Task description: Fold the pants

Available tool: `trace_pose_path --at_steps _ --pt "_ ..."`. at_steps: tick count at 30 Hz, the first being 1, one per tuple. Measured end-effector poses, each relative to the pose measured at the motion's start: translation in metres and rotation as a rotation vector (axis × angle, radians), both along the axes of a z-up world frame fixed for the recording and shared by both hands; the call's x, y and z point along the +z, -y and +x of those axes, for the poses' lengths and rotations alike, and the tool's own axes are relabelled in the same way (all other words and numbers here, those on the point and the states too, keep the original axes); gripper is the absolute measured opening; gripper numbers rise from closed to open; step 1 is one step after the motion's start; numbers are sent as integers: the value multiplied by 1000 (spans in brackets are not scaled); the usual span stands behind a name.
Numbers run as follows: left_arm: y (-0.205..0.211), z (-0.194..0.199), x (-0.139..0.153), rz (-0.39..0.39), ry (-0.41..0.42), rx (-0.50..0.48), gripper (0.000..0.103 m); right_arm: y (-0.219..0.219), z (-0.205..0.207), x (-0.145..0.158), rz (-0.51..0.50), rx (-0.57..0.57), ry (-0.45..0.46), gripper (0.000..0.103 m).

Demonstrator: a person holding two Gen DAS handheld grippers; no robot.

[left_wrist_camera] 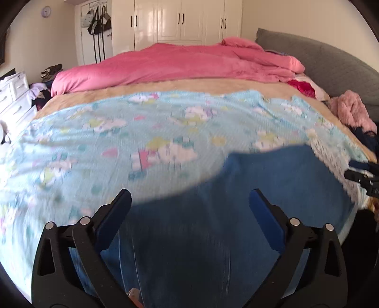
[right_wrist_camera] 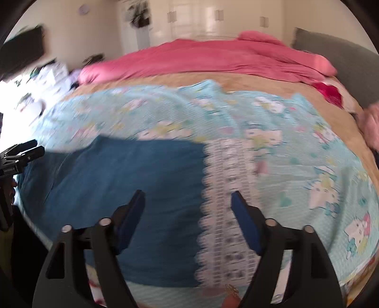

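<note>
The blue pants (left_wrist_camera: 236,213) lie flat as a folded rectangle on the light blue cartoon-print sheet (left_wrist_camera: 118,132) near the bed's front edge. My left gripper (left_wrist_camera: 189,194) hovers over them, open, with nothing between its blue pads. In the right wrist view the pants (right_wrist_camera: 130,177) fill the lower left. My right gripper (right_wrist_camera: 188,194) is open above their right edge, its left finger over the pants and its right finger over the sheet's white lace band (right_wrist_camera: 227,189). Each gripper shows at the edge of the other's view: the right gripper (left_wrist_camera: 362,175), the left gripper (right_wrist_camera: 23,151).
A pink duvet (left_wrist_camera: 177,64) is bunched across the far half of the bed, on a tan blanket (left_wrist_camera: 189,86). A grey headboard (left_wrist_camera: 331,64) rises at the right, with a fluffy pink garment (left_wrist_camera: 353,111) beside it. White drawers (left_wrist_camera: 14,94) stand left, and wardrobes (left_wrist_camera: 180,21) behind.
</note>
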State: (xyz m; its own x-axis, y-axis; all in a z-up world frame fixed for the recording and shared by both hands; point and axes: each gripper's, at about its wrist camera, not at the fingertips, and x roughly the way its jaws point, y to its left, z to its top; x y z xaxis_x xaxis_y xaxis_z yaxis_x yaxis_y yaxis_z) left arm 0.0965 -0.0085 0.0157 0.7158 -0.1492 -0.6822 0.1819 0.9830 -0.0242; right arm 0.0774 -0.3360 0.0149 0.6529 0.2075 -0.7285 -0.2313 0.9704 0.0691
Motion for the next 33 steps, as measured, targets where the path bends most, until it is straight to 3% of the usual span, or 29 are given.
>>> trace_pose_path --at_steps 3,6,9,12,14,19,24,28,33 --pt "-4 -6 -20 19 -73 20 93 -21 -3 1 -30 47 -9 83" --pt "-20 -2 -37 67 -150 129 93 -32 -6 -1 -57 71 -41 83" --pt "-40 -7 -42 1 -160 136 93 -23 -6 -15 -133 29 -120 83" --pt "-42 -12 -46 2 -155 117 93 -8 -7 -34 -214 -52 -215 83" --pt "-40 -12 -48 17 -153 115 93 7 -8 -45 -173 -75 -251 83" --pt "-38 -16 -41 2 -132 119 93 11 -11 -44 -120 -84 -236 84" --pt "-22 -39 -19 27 -64 78 93 -2 -33 -13 -4 -38 -117 84" --pt "5 -53 -16 48 -56 -5 93 -36 -44 -6 -10 51 -81 84" --pt "36 -62 -35 106 -115 -74 93 -68 -50 -18 -33 106 -110 84"
